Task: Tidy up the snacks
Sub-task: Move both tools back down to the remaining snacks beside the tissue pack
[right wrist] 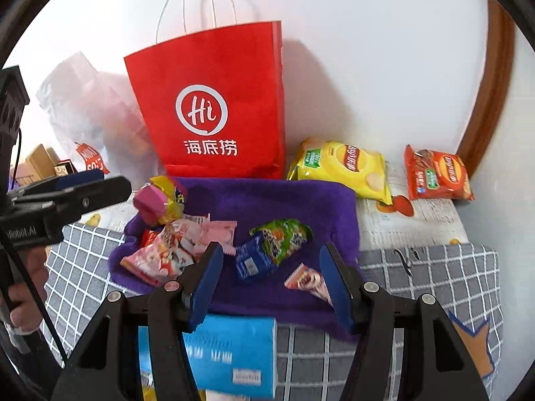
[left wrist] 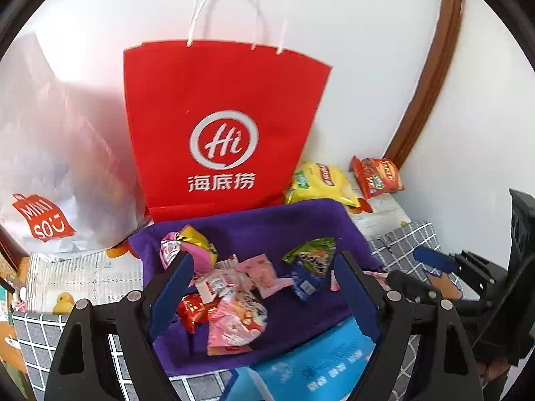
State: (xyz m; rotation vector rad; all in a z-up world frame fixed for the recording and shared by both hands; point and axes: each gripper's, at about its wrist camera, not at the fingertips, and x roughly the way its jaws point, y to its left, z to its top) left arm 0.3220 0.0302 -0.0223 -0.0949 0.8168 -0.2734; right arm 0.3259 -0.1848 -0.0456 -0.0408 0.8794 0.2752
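Several small snack packets lie on a purple towel (left wrist: pixel 267 224) (right wrist: pixel 267 197): pink packets (left wrist: pixel 234 324) (right wrist: pixel 157 257), a green packet (left wrist: pixel 314 254) (right wrist: pixel 284 237), a blue one (left wrist: pixel 306 284) (right wrist: pixel 250 260) and a pink-and-yellow candy (left wrist: pixel 190 247) (right wrist: pixel 160 204). A red paper bag (left wrist: pixel 220 127) (right wrist: pixel 214 107) stands upright behind the towel. My left gripper (left wrist: pixel 264 280) (right wrist: pixel 110 180) hovers open above the pink packets, holding nothing. My right gripper (right wrist: pixel 271 267) (left wrist: pixel 424 264) is open too, above the towel's front edge, with a red-and-white wrapper (right wrist: pixel 307 280) beside its right finger.
A yellow chips bag (left wrist: pixel 317 180) (right wrist: pixel 341 167) and an orange-red chips bag (left wrist: pixel 378 177) (right wrist: pixel 438 177) lie at the back right by the wall. A blue tissue pack (left wrist: pixel 317 364) (right wrist: pixel 227 351) lies in front of the towel. A white plastic bag (left wrist: pixel 50 167) (right wrist: pixel 90 117) stands at the left.
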